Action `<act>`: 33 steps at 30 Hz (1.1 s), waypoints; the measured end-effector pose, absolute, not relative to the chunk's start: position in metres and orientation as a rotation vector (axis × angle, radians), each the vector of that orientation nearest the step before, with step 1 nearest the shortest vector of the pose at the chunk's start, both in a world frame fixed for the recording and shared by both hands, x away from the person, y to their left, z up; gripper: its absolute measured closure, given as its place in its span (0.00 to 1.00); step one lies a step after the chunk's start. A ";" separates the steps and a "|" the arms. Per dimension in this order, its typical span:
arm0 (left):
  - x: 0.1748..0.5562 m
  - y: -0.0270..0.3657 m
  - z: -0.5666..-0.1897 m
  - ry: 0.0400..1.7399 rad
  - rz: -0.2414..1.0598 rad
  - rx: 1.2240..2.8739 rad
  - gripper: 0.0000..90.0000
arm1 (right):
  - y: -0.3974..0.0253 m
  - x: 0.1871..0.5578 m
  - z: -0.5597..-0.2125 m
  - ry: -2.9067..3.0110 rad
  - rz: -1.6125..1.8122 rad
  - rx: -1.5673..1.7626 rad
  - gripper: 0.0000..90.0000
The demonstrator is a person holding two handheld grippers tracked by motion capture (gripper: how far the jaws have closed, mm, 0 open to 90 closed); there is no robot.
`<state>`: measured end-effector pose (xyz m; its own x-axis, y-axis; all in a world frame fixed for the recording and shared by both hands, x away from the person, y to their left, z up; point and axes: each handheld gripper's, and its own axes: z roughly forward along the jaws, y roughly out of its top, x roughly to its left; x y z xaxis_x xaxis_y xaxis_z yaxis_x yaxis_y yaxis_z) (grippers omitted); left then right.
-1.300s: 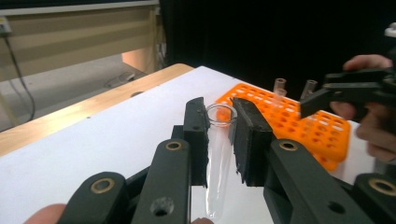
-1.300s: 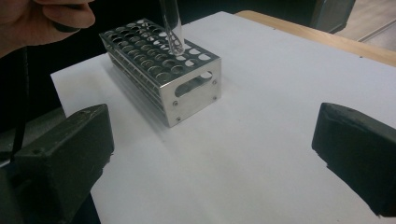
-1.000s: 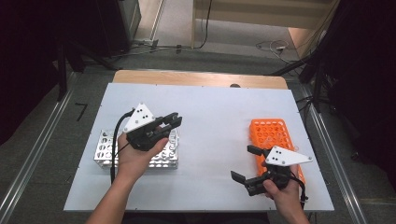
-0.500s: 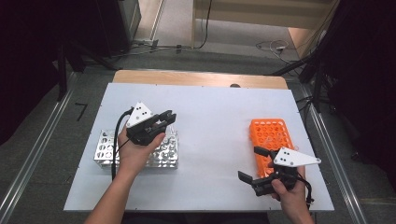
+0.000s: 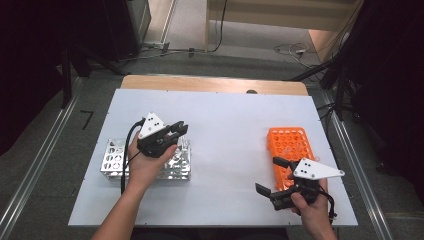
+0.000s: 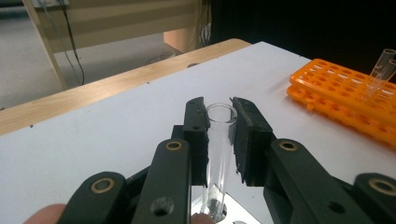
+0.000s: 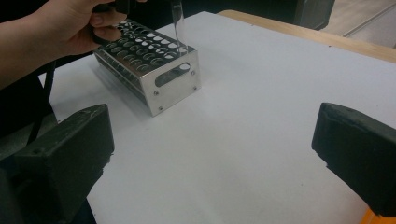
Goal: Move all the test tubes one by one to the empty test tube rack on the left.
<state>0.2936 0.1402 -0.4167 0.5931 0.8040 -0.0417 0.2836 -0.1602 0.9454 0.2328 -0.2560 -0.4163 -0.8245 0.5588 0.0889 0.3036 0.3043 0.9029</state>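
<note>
While the left tongs (image 5: 176, 131) hover over the right end of the shiny perforated metal rack (image 5: 116, 159), they pinch a clear glass test tube (image 6: 218, 154) between both black pads. In the left gripper view the tube stands nearly upright and its bottom is right at a hole of the rack, but whether it is already inside the hole I cannot tell. Compared with one second ago, these tongs are lower and closer to the rack, so I judge that the tube is being set into it. Between the two racks the white table (image 5: 230, 130) is bare. Further right, the orange plastic rack (image 5: 290, 147) lies flat, with clear tubes (image 6: 380, 70) leaning in it. The right tongs (image 5: 272, 175) are spread wide and empty; they have moved back toward the table's near edge, probably waiting for the next tube.
</note>
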 end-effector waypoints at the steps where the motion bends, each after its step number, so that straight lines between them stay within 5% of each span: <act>1: 0.294 0.140 -0.418 0.901 0.590 1.727 0.85 | -0.256 0.233 -0.416 2.330 1.530 0.787 0.00; 33: 0.292 0.132 -0.436 0.926 0.577 1.844 0.85 | -0.257 0.232 -0.417 2.319 1.525 0.781 0.00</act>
